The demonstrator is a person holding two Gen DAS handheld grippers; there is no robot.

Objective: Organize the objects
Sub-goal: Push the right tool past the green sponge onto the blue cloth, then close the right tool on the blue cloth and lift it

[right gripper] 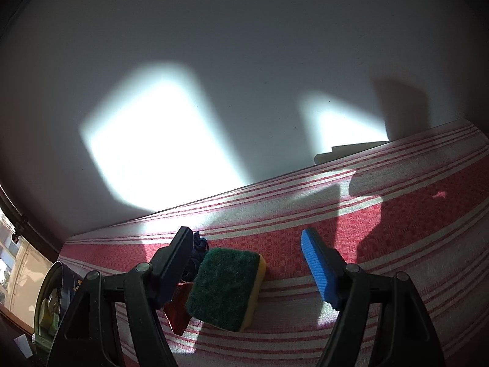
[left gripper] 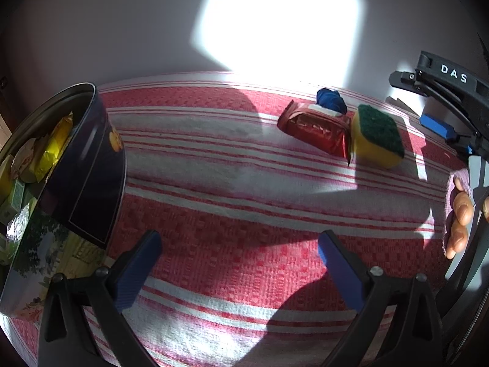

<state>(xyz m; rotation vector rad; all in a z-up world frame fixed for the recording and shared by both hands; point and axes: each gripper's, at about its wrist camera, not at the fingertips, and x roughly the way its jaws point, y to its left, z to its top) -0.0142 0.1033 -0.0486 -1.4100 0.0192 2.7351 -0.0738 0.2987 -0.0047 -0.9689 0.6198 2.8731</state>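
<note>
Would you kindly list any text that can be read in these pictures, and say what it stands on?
"DAS": white letters on the black body of the right tool.
Dark tin: printed pictures only, no legible words.
Red packet: print too glary to read.

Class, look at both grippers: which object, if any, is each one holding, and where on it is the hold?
Nothing is held. The left gripper is open over bare cloth; the right gripper is open above the sponge, jaws clear of it.

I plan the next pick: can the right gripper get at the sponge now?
Probably yes. The right gripper is open and empty, the sponge lies between its fingers, green side up; only the red packet crowds one side.
</note>
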